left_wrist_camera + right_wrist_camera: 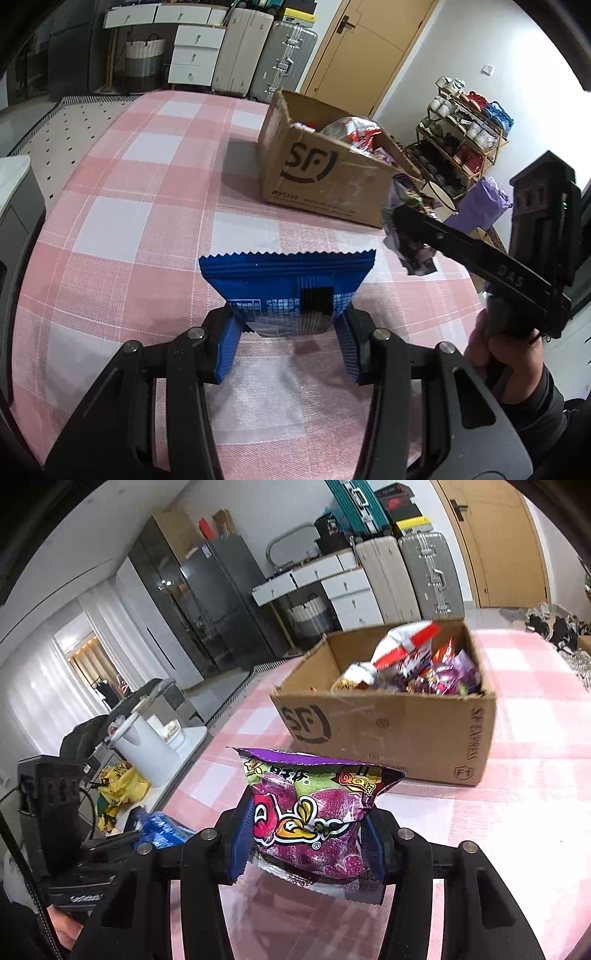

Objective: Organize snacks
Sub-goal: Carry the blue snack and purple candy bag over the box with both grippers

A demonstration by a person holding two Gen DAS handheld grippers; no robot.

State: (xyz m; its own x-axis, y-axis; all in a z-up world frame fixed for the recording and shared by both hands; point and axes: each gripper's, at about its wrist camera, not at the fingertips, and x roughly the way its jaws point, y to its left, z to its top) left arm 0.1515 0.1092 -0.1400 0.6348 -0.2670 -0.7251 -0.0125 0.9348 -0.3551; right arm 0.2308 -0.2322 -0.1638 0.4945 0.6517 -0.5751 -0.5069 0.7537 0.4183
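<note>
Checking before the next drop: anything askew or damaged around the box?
The cardboard box has a ragged, torn flap at its far corner, and its snacks are heaped unevenly, a red-and-white bag poking above the rim. Nothing has spilled.

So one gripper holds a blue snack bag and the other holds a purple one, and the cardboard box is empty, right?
Not quite: the cardboard box is not empty. The right wrist view shows snack packets piled inside it. The rest holds: the left gripper grips the blue bag, the right gripper the purple bag.

Background's pretty busy: two suitcases (pixel 266 55) are standing by a wooden door (pixel 365 48), white drawers (pixel 195 55) and a woven basket (pixel 144 61) are sitting way out ahead of the hand-held gripper, and a loaded shoe rack (pixel 461 136) is sitting off to its right past the pink-checked tabletop (pixel 147 177).
</note>
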